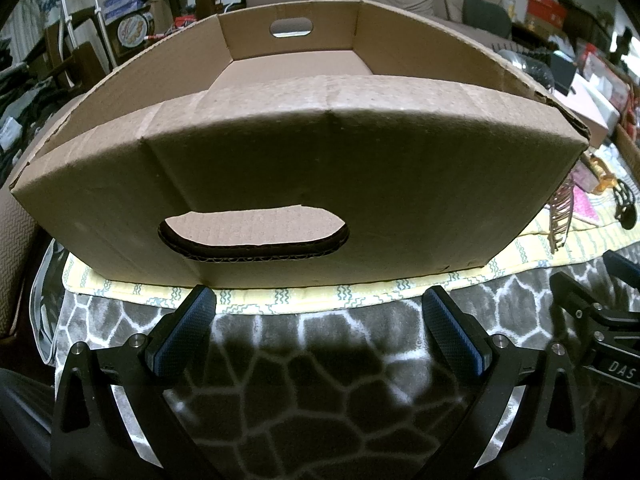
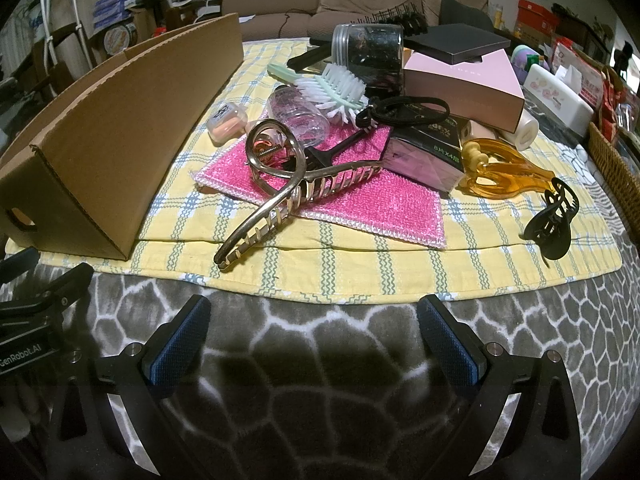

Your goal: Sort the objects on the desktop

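Right wrist view: right gripper spread wide, empty — gold hair claw just ahead on the yellow cloth. Left gripper (also spread, empty) faces the cardboard box.

Right gripper at bottom centre, jaws wide apart, holding nothing, over grey patterned blanket; cardboard box at left on yellow cloth; gold hair claw mid-frame across pink cloth; black claw at right.
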Demonstrator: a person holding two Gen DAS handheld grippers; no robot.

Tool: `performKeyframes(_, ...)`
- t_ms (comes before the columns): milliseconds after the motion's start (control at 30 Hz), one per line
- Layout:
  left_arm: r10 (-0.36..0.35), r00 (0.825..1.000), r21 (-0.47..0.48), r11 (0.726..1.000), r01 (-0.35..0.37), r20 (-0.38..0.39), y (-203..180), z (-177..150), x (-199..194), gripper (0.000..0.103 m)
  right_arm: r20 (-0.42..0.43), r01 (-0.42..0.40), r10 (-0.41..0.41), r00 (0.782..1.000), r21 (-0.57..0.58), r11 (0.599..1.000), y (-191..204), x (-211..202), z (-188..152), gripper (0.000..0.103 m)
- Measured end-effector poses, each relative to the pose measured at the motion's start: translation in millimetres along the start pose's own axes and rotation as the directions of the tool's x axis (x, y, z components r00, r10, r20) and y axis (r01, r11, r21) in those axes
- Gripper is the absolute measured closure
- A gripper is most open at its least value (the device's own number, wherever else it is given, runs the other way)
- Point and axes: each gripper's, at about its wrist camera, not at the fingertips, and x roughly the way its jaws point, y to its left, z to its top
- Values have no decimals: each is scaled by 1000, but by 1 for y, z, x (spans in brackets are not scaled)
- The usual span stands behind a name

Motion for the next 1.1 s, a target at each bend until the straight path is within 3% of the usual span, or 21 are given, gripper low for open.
performKeyframes(1100,-5,1000,23,1000,5,-1,-2,1,0,0,-1,3,-3,1000,0,1000,0,1,-2,0)
